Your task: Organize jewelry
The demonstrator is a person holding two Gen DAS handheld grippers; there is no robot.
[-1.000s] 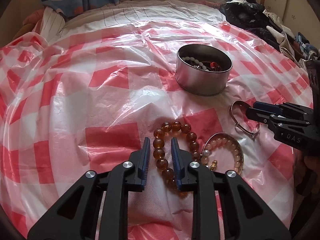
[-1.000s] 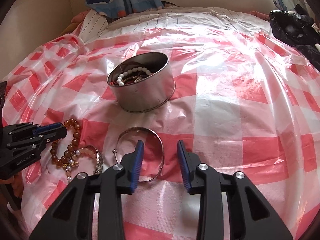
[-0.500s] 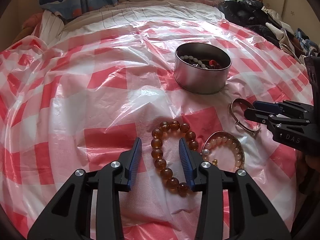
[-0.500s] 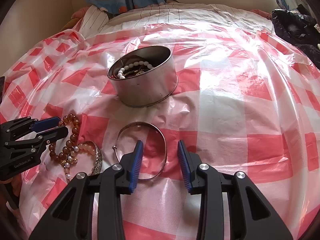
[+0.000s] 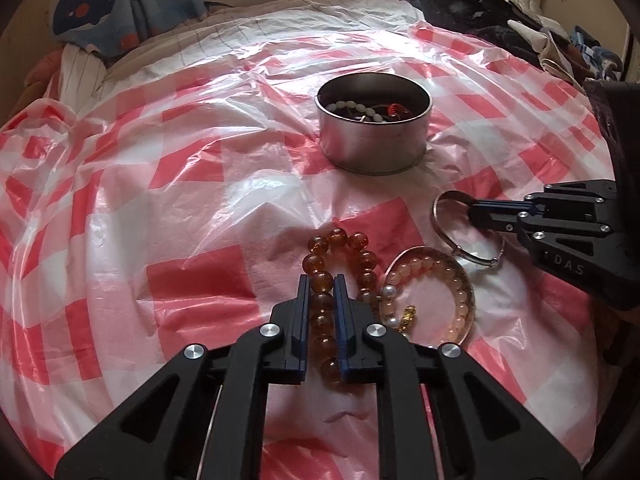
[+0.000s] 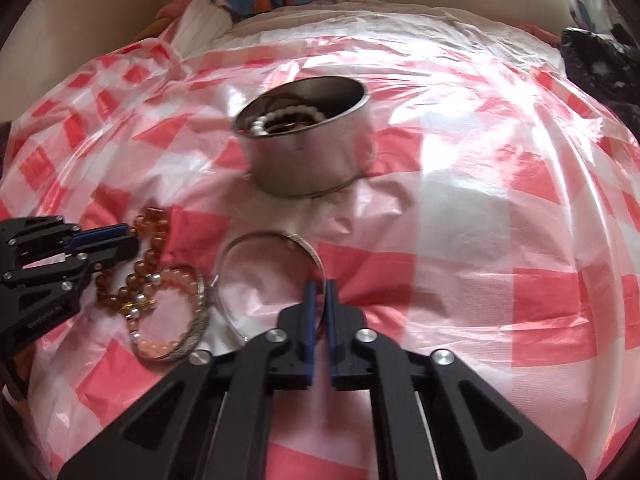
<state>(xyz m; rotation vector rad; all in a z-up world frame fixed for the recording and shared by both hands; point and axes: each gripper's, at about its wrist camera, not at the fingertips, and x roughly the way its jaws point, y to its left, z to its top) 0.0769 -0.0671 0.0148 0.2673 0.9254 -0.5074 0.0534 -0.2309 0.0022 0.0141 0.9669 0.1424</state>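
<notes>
An amber bead bracelet lies on the red-and-white checked plastic sheet. My left gripper has its jaws closing, and its pads press on one strand of the beads. To its right lies a silver bangle; my right gripper is shut on its rim. Between the two lies a pink bead bracelet inside a gold bangle. Behind them stands a round metal tin holding white beads and other jewelry.
The sheet covers a soft bed. A whale-print cloth lies at the far left. A pile of dark clothes lies at the far right.
Both grippers went from open to shut: the left closed on the amber beads, the right on the silver bangle's rim. Neither hand shifted much.
</notes>
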